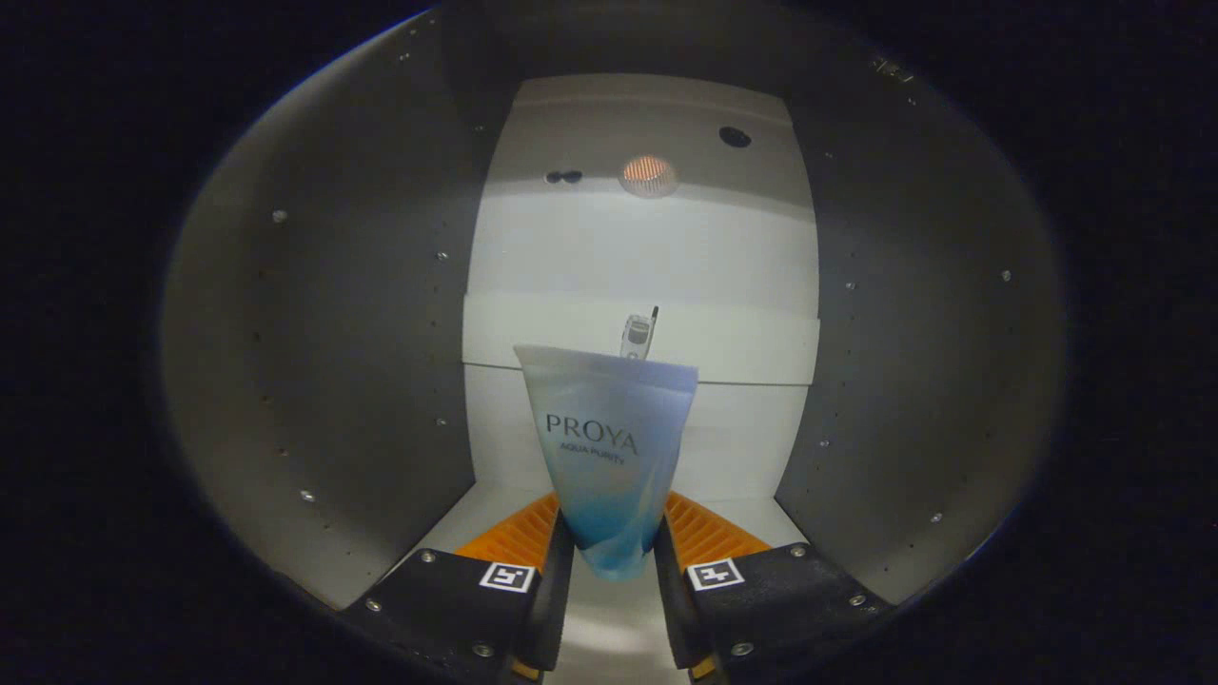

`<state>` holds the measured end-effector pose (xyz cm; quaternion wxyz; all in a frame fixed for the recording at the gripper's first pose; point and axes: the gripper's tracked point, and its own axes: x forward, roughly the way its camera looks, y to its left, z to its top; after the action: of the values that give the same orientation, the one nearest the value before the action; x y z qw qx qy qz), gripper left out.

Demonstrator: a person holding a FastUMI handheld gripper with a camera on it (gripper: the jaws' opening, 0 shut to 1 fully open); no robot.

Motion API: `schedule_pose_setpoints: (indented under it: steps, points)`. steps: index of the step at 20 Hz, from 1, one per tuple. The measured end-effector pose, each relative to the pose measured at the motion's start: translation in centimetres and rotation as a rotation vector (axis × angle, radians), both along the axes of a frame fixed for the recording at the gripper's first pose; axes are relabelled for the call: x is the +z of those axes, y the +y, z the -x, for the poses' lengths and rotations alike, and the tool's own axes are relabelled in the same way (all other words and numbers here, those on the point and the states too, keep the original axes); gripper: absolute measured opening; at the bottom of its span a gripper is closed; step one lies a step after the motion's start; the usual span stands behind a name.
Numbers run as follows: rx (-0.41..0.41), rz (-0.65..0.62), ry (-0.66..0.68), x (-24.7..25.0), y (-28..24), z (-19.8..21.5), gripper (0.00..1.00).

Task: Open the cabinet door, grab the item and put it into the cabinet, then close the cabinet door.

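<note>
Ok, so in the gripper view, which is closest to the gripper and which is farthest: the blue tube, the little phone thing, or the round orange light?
1. The blue tube: clamped between the fingers of the gripper, standing upright.
2. The little phone: beyond the tube, peeking over its top edge, near the cabinet's back wall.
3. The round orange light: farthest, high up at the back of the cabinet.

The cabinet floor [609, 628] is a pale, smooth panel running back between two grey side walls [314, 381] to a white back wall [647, 257]. Far in, near that back wall, a small phone-like object [638, 335] stands — too small to tell more. The gripper [614, 561] hangs over the floor, both fingers pressing a tube [611, 447] — whether the tube touches the floor cannot be told.
</note>
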<state>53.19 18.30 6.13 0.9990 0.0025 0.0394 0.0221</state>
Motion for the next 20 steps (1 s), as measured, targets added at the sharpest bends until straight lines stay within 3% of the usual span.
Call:
schedule_pose_setpoints:
  steps: [7,11,16,20]
  points:
    - [0.007,-0.041,0.044,-3.0,-0.2,-2.3,0.44]
    - [0.022,-0.021,0.077,-3.6,0.1,-2.0,0.44]
    - [0.011,-0.095,0.122,-4.3,-0.1,-1.4,0.44]
    - [0.029,-0.053,0.187,-5.9,0.5,-1.0,0.45]
